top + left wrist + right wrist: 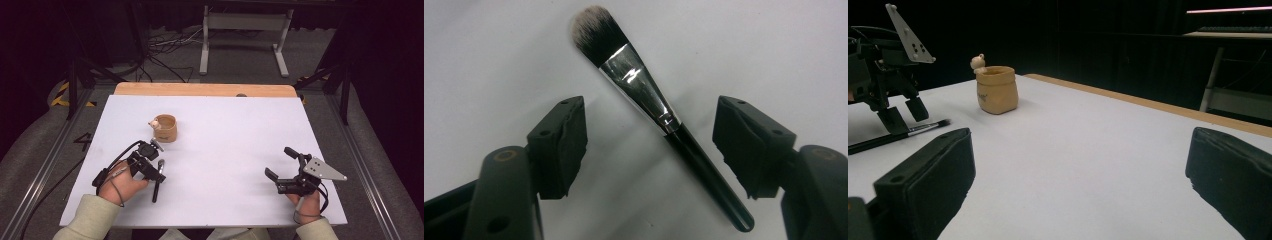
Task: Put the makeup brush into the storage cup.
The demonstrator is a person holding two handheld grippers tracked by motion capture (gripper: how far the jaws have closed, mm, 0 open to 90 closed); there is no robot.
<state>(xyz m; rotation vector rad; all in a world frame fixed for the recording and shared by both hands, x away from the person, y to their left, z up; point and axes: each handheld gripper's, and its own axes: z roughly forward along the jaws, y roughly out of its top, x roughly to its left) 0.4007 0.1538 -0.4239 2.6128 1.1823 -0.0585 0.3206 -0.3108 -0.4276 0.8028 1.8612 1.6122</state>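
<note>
A makeup brush (644, 90) with a black handle, silver ferrule and dark bristles lies flat on the white table (240, 140). My left gripper (156, 172) points down over it and is open. The brush's handle runs between the two pads, and there is a gap on each side. The right gripper view shows the brush (923, 128) under the left gripper (903, 115). A small tan cup (165, 128) with a little bear figure on its rim stands upright just beyond the brush. My right gripper (279, 161) rests near the table's front right, open and holding nothing.
A wooden strip (200, 89) borders the table's far edge. Beyond it a grey metal stand (245, 22) and cables sit on the floor. Rails run along both sides of the table.
</note>
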